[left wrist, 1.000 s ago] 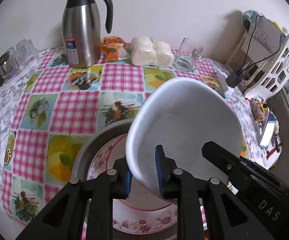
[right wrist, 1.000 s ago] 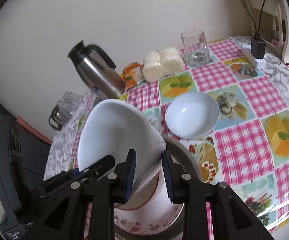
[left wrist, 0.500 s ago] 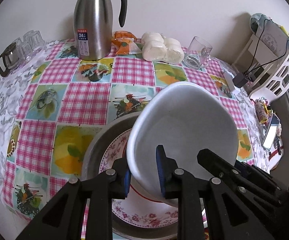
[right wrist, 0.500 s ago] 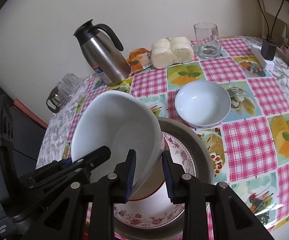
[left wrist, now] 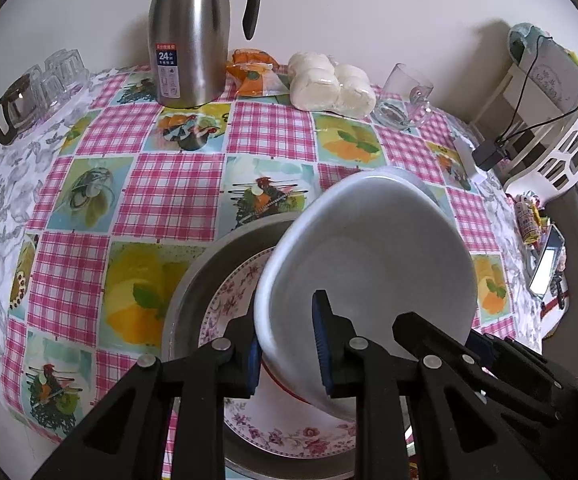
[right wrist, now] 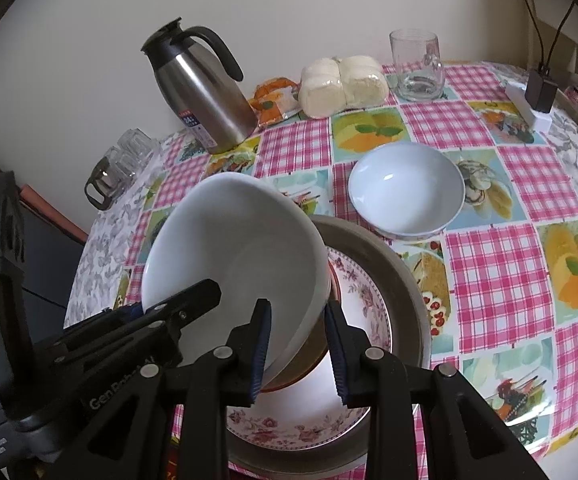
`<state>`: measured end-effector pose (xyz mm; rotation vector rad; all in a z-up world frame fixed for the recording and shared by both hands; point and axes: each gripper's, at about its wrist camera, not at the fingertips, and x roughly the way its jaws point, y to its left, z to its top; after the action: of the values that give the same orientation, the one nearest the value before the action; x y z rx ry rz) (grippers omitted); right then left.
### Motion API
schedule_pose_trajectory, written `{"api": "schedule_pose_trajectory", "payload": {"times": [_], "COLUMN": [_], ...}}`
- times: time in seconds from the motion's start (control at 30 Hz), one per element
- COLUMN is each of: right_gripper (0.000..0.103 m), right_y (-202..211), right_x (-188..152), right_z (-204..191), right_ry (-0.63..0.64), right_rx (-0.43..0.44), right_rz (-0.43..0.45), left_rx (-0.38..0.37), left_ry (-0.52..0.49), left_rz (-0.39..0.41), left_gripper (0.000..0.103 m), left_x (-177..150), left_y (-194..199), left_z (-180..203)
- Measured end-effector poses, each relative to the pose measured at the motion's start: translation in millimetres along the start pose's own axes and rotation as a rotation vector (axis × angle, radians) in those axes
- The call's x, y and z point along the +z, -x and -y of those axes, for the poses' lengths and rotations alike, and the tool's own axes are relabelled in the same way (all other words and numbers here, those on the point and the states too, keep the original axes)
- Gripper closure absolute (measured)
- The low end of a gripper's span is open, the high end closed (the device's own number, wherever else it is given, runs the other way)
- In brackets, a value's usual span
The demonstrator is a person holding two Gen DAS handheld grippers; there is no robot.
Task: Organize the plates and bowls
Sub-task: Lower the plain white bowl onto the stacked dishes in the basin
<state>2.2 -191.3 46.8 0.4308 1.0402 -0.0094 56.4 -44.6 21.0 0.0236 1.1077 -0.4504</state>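
Note:
A large white bowl [left wrist: 373,256] is held tilted between both grippers, above a floral plate [left wrist: 289,436] that lies in a metal pan [left wrist: 193,280]. My left gripper [left wrist: 289,352] is shut on the bowl's left rim. My right gripper [right wrist: 299,350] is shut on the bowl's [right wrist: 237,248] right rim, and its arm shows in the left wrist view [left wrist: 489,364]. A second, smaller white bowl [right wrist: 407,190] sits on the tablecloth behind the pan [right wrist: 405,280]. The floral plate [right wrist: 309,424] shows under the held bowl.
A steel thermos jug [left wrist: 189,36] stands at the back by the wall, with an orange packet [left wrist: 255,74], wrapped buns [left wrist: 331,84] and a glass mug [left wrist: 407,94]. Glass cups [left wrist: 37,88] sit far left. A power strip [right wrist: 529,104] lies at the right.
Both grippers have carried the bowl lower toward the plate and pan. The bowl is a little less tilted than a second ago.

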Motion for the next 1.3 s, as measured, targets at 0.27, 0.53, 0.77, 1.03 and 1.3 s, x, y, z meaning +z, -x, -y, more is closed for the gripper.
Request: {"api": "schedule_pose_trajectory", "payload": {"times": [0.27,0.53,0.77,1.03,1.3], "right_gripper": [0.072,0.072,0.072,0.072,0.067], "right_y": [-5.5,-7.9,-7.1,-3.3,3.3], "right_x": [-2.1,-2.6,-3.3,-1.6,1.5], "right_z": [-3.2,-3.2,-5.5,-1.0,1.5], "right_ry": [0.017,0.016,0.021,0.004,-0.012], "right_rx": [0.003,0.009,0.002,0.009,0.023], "right_rz": [-0.026,-0.038,-0.036,-0.032,-0.010], "left_rx": [0.017,0.037,0.033,0.040,0.039], "left_ry": [0.008,0.016,0.034,0.043,0.039], "left_rz": [0.002,-0.011,-0.014,-0.009,0.003], "left_gripper": [0.081,0.081,0.081,0.081,0.081], "left_x": [1.0,1.6,1.8,3.6,3.7], "left_y": [-1.6,-6.3,-8.3,-9.3,-6.7], "left_z": [-3.6,-6.1,-10.7,-12.3,-11.5]}}
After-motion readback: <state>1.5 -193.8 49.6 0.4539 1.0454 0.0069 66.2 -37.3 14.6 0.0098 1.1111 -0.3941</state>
